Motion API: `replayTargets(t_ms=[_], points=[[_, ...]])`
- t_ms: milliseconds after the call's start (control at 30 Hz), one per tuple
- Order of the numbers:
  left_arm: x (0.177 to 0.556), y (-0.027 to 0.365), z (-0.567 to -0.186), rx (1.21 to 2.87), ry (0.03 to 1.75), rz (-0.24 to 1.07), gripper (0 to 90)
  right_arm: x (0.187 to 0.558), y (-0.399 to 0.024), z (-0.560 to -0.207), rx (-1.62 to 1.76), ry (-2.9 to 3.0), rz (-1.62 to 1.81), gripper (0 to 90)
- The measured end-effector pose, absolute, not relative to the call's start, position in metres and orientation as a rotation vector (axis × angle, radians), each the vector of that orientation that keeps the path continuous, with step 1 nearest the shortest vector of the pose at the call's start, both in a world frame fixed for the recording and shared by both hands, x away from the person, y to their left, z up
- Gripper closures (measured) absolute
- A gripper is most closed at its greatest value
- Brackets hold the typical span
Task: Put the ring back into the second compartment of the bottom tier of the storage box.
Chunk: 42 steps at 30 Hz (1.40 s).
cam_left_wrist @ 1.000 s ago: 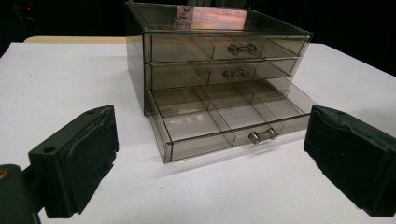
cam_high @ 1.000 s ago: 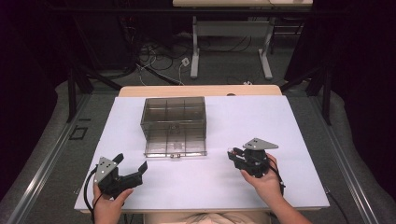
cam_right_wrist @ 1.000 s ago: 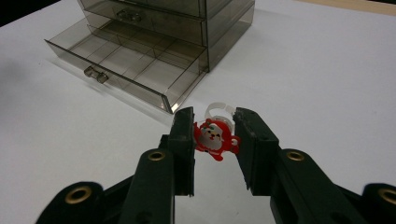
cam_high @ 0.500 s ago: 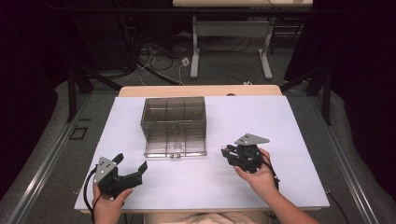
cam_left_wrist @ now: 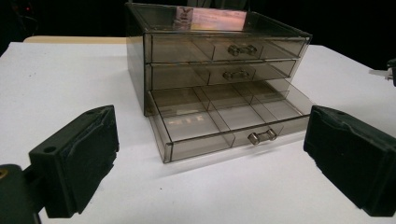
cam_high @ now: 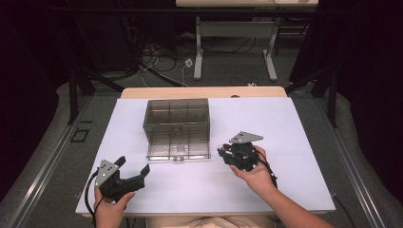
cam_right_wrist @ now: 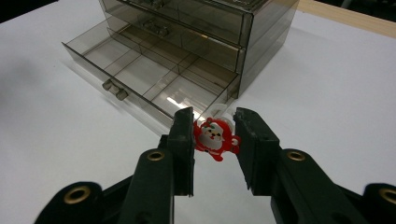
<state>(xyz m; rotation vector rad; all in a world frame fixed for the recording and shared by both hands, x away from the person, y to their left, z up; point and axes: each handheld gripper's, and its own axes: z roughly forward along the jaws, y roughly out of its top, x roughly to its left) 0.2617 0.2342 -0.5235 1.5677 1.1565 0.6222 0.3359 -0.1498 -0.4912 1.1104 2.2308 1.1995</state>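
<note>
The right tongs are closed on a small red-and-white figure, a flat little charm with a face on it, held up off the desk just to the right of the clear plastic drawer box. In the high view these tongs sit close by the box's near right corner. The bottom drawer is pulled out toward the near side, its divided compartments bare; the two drawers above it are shut.

The figure looks light and stiff, probably hard plastic or rubber, so it should need little squeeze. Being thin and glossy, it could twist or slip if pinched at its edge. The pads hold it by its left and right sides across the middle, which seems the safest place. Its flat face is turned toward the right gripper view's camera. It is about as wide as tall, so I cannot tell a clear long axis. A pale loop or tab seems to stick out on its far side.

The left tongs stand wide open with nothing between them, near the desk's near left edge, pointing at the open drawer. In the high view they rest well apart from the box.
</note>
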Motion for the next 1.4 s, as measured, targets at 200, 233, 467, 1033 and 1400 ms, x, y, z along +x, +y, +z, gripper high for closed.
replayTargets(t_ms=[200, 233, 467, 1033, 1400], points=[[0.262, 0.234, -0.524, 1.564, 1.157, 0.622, 3.4, 0.341, -0.143, -0.488, 1.108, 2.242, 1.215, 68.5], [0.262, 0.234, -0.524, 1.564, 1.157, 0.622, 3.4, 0.341, -0.143, -0.488, 1.108, 2.242, 1.215, 68.5], [0.262, 0.235, -0.524, 1.562, 1.157, 0.62, 3.5, 0.347, -0.131, -0.486, 1.106, 2.265, 1.204, 68.2], [0.258, 0.238, -0.524, 1.553, 1.171, 0.63, 3.6, 0.358, -0.105, -0.483, 1.088, 2.287, 1.222, 68.2], [0.255, 0.241, -0.524, 1.549, 1.179, 0.637, 3.8, 0.366, -0.081, -0.484, 1.076, 2.306, 1.235, 68.2]])
